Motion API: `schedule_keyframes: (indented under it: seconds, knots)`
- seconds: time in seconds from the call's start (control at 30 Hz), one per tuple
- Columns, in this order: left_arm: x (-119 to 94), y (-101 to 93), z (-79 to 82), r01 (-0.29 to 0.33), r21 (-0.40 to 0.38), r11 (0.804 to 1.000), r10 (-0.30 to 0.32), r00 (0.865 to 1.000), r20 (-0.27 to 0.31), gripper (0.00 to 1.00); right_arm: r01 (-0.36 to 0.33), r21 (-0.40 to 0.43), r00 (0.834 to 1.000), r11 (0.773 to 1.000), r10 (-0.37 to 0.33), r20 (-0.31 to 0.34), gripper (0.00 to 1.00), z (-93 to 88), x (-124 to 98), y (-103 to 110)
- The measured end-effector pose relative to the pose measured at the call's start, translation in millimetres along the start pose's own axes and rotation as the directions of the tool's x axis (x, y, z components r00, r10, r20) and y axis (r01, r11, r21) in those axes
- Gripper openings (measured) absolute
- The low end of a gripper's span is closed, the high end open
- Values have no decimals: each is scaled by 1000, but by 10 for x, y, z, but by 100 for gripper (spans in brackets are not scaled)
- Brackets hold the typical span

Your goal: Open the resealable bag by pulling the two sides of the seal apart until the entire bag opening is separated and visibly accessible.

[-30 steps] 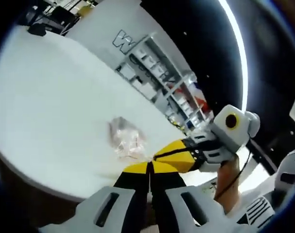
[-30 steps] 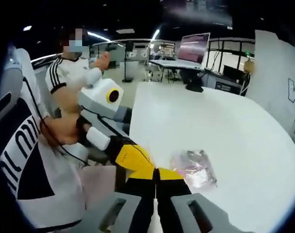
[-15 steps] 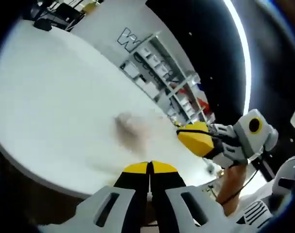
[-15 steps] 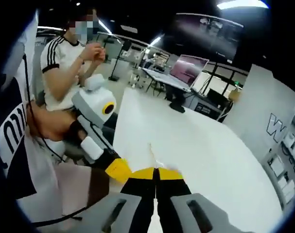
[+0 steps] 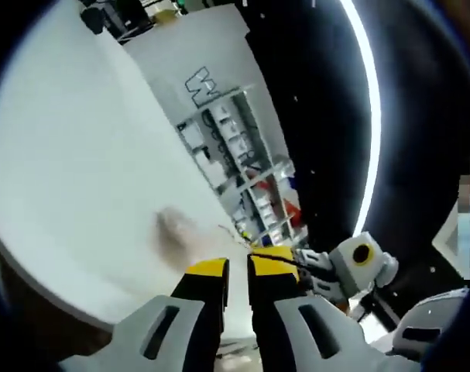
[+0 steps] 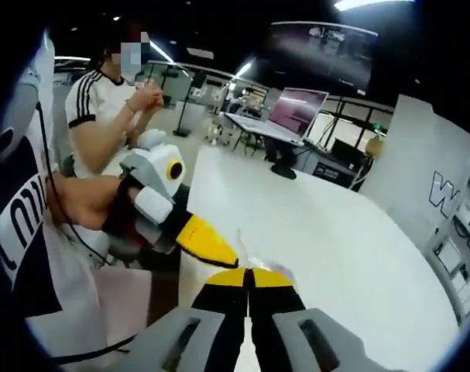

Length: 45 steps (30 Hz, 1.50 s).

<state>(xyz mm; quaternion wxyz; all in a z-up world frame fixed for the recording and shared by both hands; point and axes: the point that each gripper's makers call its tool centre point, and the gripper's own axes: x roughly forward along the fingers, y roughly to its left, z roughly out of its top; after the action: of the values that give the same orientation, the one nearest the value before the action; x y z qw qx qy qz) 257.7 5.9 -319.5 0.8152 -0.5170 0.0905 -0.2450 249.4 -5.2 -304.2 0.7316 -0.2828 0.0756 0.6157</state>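
Yellow-tipped left gripper [image 5: 236,267] stands slightly parted in its own view, the blurred bag [image 5: 176,232] just beyond on the white table [image 5: 56,155]; any grip is unclear. Right gripper view: right gripper [image 6: 250,276] closed, clear film at its tips, hold uncertain

A broad white counter [image 6: 335,232] runs toward a white partition [image 6: 420,167] at the right of the frame — lettered in black. Beyond it stand desks with a lit monitor [image 6: 296,108]; a shelving rack [image 5: 242,178] shows mid-frame, a ceiling light strip [image 5: 374,101] curving above — bright against dark.
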Motion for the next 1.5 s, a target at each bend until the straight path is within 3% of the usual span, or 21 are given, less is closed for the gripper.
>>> schedule_keyframes:
  seconds: [0.2,0.37,0.57,0.63,0.9,1.17,1.5]
  knots:
    - [63,1,33,24,-70,997,-24,1000,2,9,-6,-5,1000,1000,6,-2,0,-16,4,10]
    - [88,21,8,22,-87,996,-24,1000,-14,3,-7,-8,1000,1000,7,-1,0,-22,4,7]
    - [92,5,9,34,-96,995,-35,999,-15,2,-20,-1,1000,1000,20,-4,0,-42,6,22]
    - [84,-72,-98,38,-95,995,-40,999,-21,2,-22,4,1000,1000,22,-3,0,-44,3,21]
    - [34,-72,-157,0,-25,1000,-2,999,-52,1,-23,10,1000,1000,23,-16,0,-74,5,8]
    - [47,-9,-221,-41,-2,999,40,996,-81,0,-23,2,999,1000,23,-29,0,-81,17,47]
    - [1,62,-196,-58,42,997,61,994,-86,0,2,-19,1000,1000,-3,-27,0,-60,22,23]
